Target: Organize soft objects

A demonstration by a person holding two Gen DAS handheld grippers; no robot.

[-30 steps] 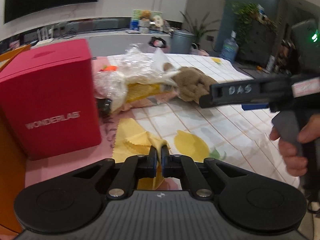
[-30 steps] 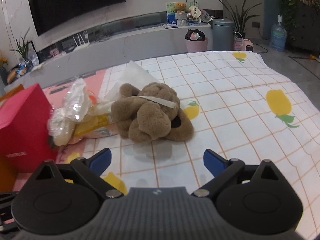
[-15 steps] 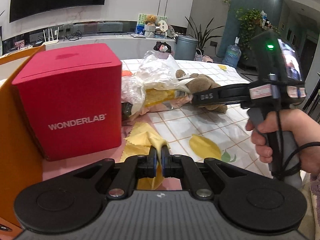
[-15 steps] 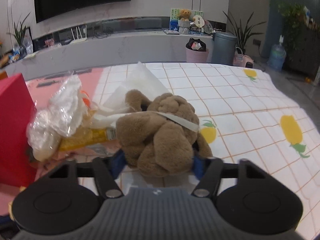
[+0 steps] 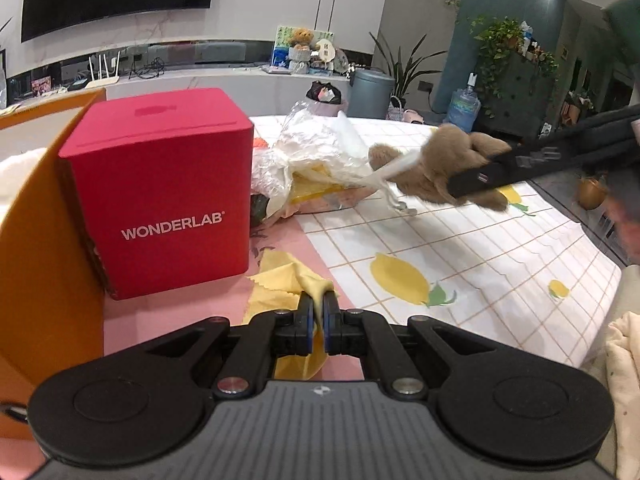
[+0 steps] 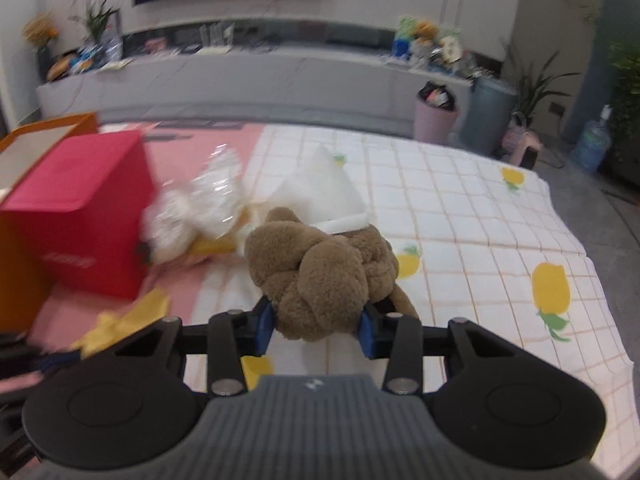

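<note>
My left gripper [image 5: 317, 304] is shut on a yellow cloth [image 5: 280, 280] that trails down onto the pink mat in front of the red box. My right gripper [image 6: 316, 324] is shut on a brown plush toy [image 6: 320, 264] with a white ribbon and holds it lifted off the tablecloth. In the left wrist view the plush toy [image 5: 440, 168] hangs from the right gripper's fingers [image 5: 492, 176] at the right, above the table. The yellow cloth also shows in the right wrist view [image 6: 124, 320] at the lower left.
A red WONDERLAB box [image 5: 160, 200] stands at the left beside an orange box [image 5: 36, 240]. A pile of crumpled plastic bags [image 5: 316, 152] lies behind, over yellow packets. The tablecloth [image 5: 460, 264] is white with a lemon print. A cream cloth [image 5: 624, 368] lies at the right edge.
My right gripper has closed on the plush toy and lifted it off the table. My left gripper still holds the yellow cloth and has drawn back slightly.
</note>
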